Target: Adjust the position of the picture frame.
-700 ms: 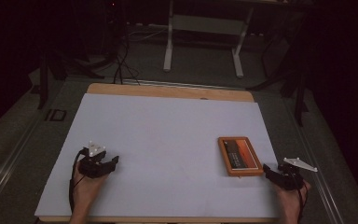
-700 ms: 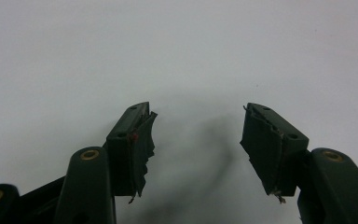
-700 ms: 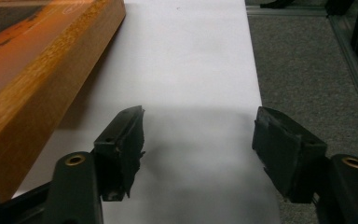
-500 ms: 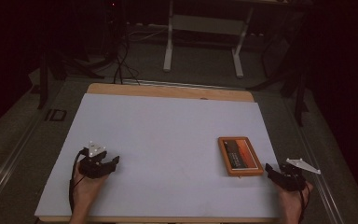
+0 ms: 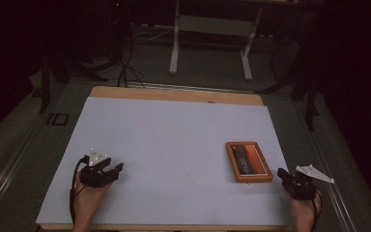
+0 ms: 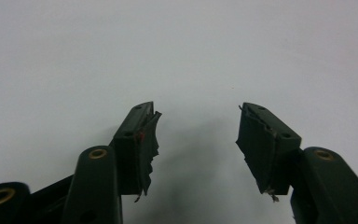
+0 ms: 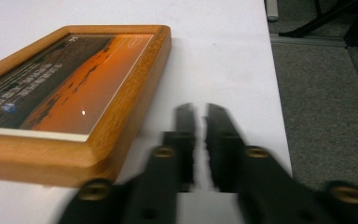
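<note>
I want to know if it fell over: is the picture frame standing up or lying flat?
Lying flat: the picture frame rests face up on the white table.

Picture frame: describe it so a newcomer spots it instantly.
On the white table, look at the near right part, just ahead of the right gripper. The picture frame lies flat there: a wooden rectangle around an orange-and-dark print, the one coloured thing on the white surface.

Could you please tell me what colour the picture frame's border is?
The picture frame has a warm orange-brown wooden border, clearest in the right gripper view.
</note>
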Motion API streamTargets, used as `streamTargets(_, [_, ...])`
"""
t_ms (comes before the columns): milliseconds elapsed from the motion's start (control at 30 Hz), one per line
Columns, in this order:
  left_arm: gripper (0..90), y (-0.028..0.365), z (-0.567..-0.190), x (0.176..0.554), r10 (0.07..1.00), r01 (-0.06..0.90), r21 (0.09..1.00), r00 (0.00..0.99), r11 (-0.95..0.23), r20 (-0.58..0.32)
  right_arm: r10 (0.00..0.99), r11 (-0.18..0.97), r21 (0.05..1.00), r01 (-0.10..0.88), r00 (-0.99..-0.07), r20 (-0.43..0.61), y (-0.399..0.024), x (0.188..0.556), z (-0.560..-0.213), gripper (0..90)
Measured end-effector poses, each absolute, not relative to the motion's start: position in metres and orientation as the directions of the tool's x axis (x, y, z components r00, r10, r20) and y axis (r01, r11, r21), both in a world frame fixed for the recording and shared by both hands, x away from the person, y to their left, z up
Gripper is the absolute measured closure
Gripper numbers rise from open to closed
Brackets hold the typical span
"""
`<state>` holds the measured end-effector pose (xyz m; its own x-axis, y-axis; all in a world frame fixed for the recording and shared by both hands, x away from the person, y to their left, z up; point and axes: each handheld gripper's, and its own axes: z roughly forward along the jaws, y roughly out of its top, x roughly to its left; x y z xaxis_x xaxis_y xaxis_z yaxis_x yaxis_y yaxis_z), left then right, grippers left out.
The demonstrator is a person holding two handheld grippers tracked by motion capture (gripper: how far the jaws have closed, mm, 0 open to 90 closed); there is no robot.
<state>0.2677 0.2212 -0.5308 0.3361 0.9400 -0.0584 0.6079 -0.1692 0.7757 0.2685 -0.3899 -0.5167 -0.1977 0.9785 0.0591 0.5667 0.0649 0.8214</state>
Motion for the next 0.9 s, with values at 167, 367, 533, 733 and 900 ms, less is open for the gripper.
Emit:
streamTargets(167, [49.6,0.220,-0.529,0.264,0.936,0.601,0.778,0.349,-0.183,-0.050,0.966,0.104,0.814,0.571,-0.252,0.053,-0.385,0.264,-0.517,90.0])
streamTargets(367, [49.7,0.217,-0.530,0.264,0.933,0.602,0.774,0.356,-0.195,-0.042,0.951,0.165,0.792,0.587,-0.307,0.029,-0.374,0.266,-0.521,90.0])
streamTargets(533, [49.7,0.215,-0.532,0.265,0.933,0.606,0.769,0.359,-0.203,-0.036,0.946,0.165,0.789,0.592,-0.321,0.043,-0.376,0.261,-0.524,90.0])
streamTargets(733, [49.6,0.211,-0.532,0.265,0.930,0.602,0.769,0.366,-0.213,-0.029,0.931,0.203,0.786,0.584,-0.363,0.029,-0.369,0.253,-0.524,90.0])
streamTargets(900, [49.6,0.213,-0.531,0.265,0.931,0.603,0.770,0.363,-0.207,-0.034,0.923,0.243,0.782,0.574,-0.386,-0.003,-0.358,0.249,-0.523,90.0])
